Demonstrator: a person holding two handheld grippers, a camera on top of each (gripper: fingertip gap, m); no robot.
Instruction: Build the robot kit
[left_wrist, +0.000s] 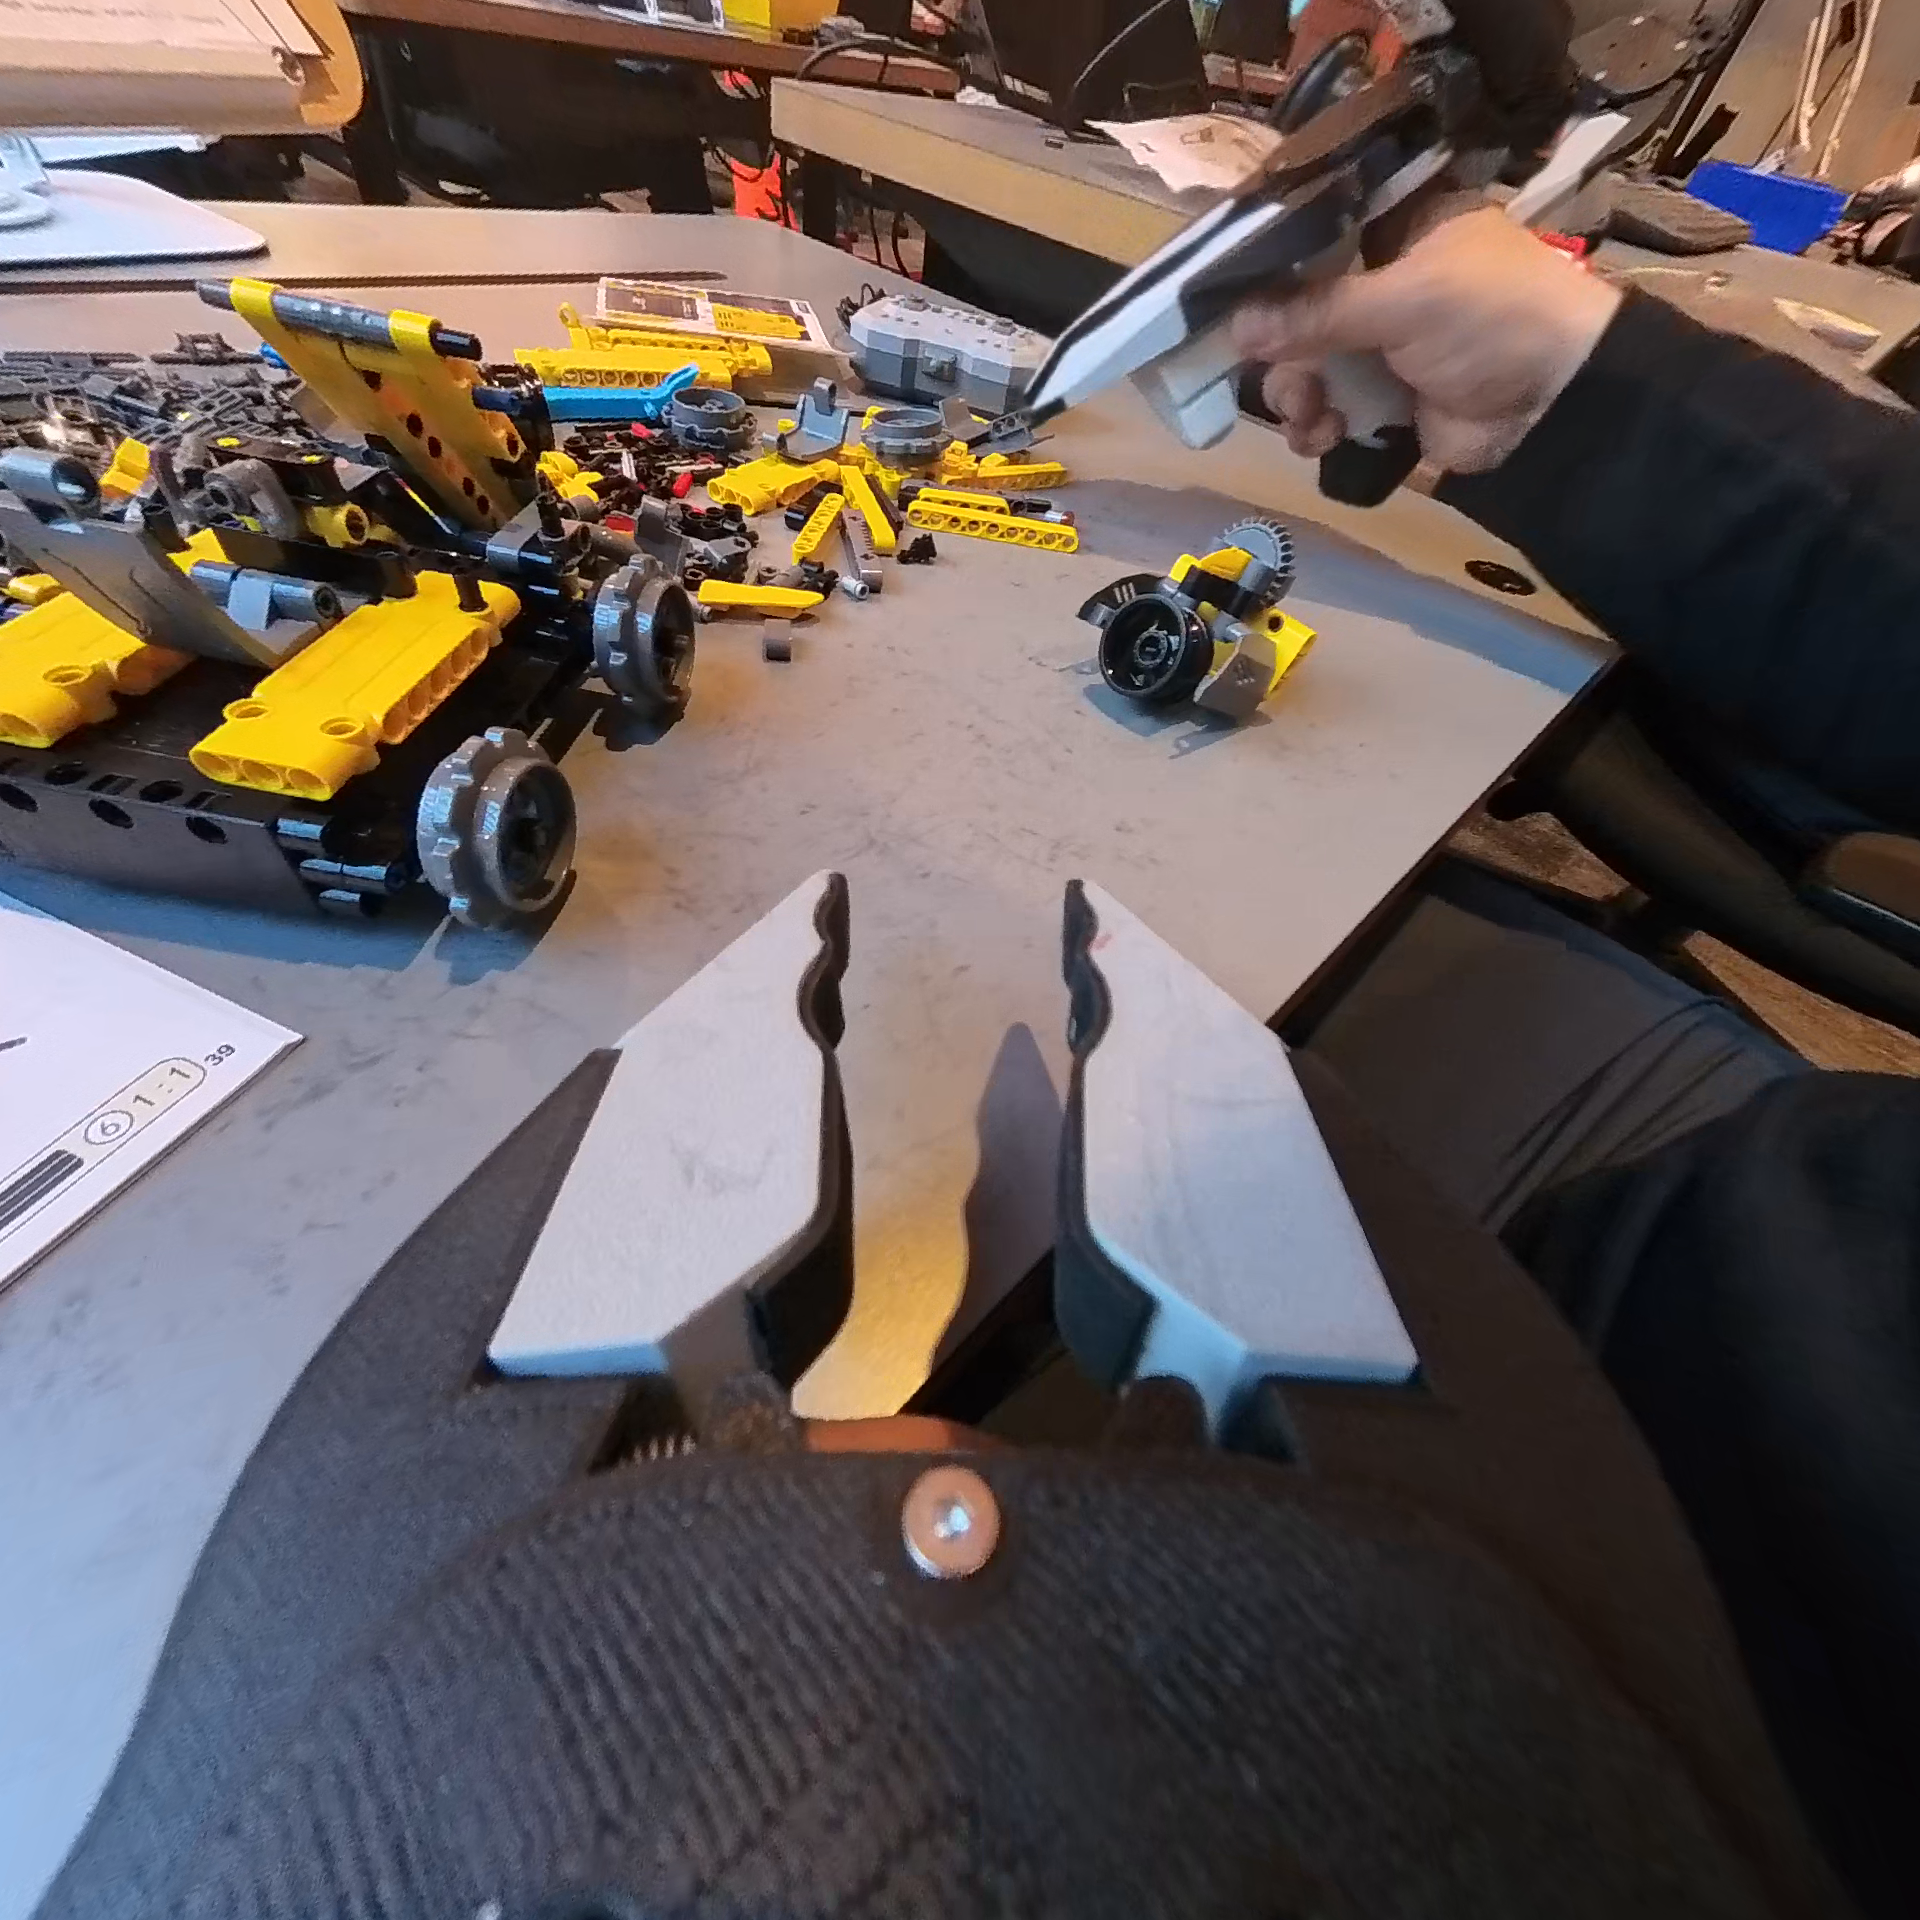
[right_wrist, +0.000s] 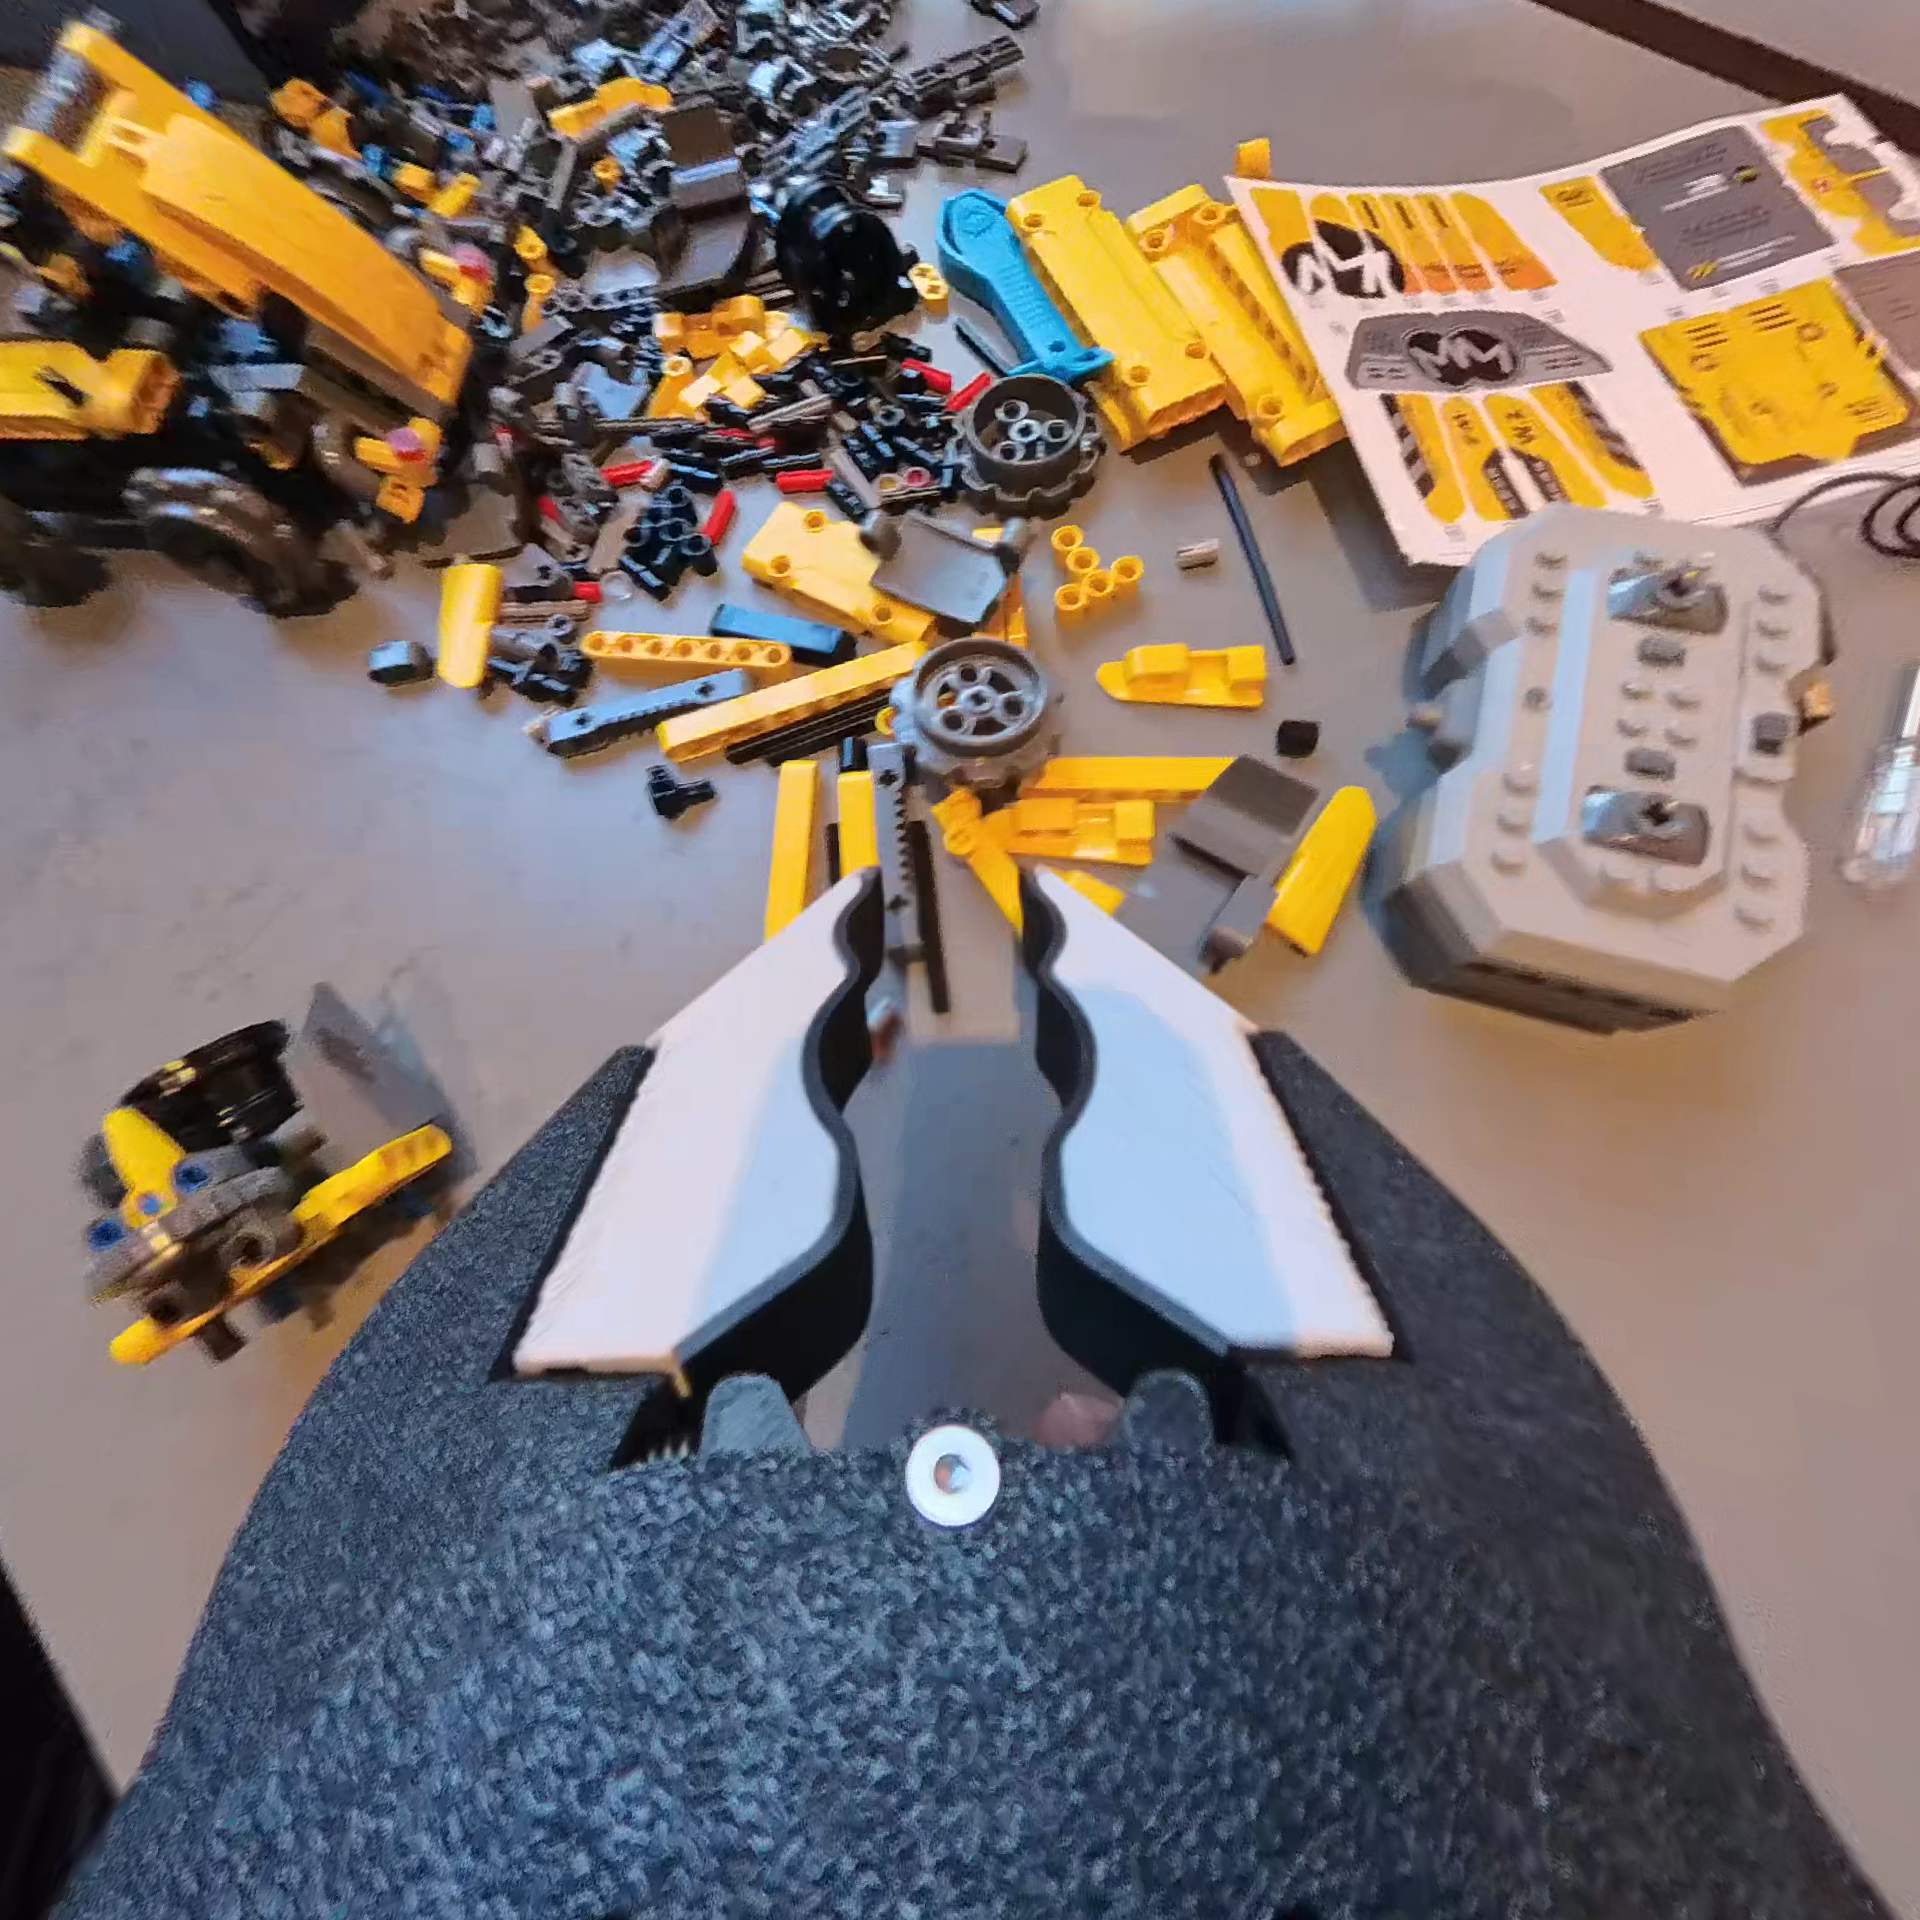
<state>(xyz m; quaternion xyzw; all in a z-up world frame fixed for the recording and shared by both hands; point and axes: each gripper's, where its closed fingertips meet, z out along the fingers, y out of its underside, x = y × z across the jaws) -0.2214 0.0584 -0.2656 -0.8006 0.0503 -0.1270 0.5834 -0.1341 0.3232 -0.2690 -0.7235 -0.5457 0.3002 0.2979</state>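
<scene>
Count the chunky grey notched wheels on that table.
4: nearer wheel and farther wheel on the yellow vehicle; left wheel and right wheel loose among parts. Others may be hidden.

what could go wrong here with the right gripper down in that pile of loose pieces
1. The right gripper has open jaws over crowded parts: a grey toothed rack beside yellow beams. Closing might catch several at once.
2. The grey gear wheel rests on stacked beams just ahead; a nudge could roll it.
3. The left gripper hangs open near the table edge, so pieces pushed that way might fall.
</scene>
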